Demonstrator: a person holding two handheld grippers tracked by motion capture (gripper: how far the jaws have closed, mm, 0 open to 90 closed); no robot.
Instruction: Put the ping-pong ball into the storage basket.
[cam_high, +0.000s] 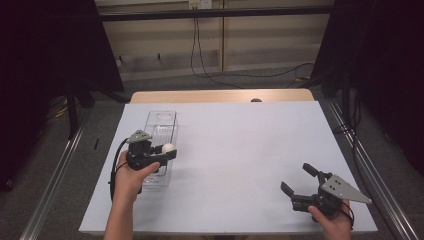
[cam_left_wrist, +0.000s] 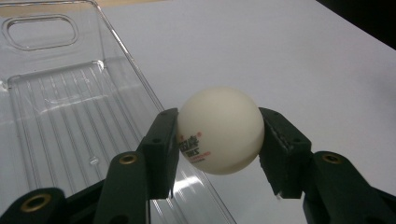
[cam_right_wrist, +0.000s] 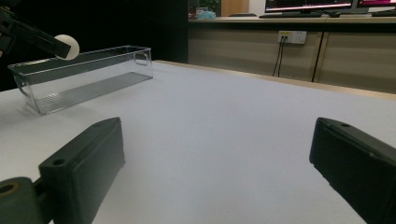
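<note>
Gripping a smooth white ping-pong ball (cam_left_wrist: 220, 130) between its two black jaws, the left gripper (cam_high: 161, 152) hovers over the right long wall of the clear, ribbed plastic bin (cam_left_wrist: 60, 116), with the ball at the rim rather than over the middle. That is the likely trouble: let go here, the light ball could strike the rim, bounce, and roll away across the white table (cam_high: 240, 150). The hold is only two small patches on a slick curve, so a squeeze off-centre might squirt it out. The right gripper (cam_high: 299, 186) rests well apart, jaws spread wide, holding nothing.
</note>
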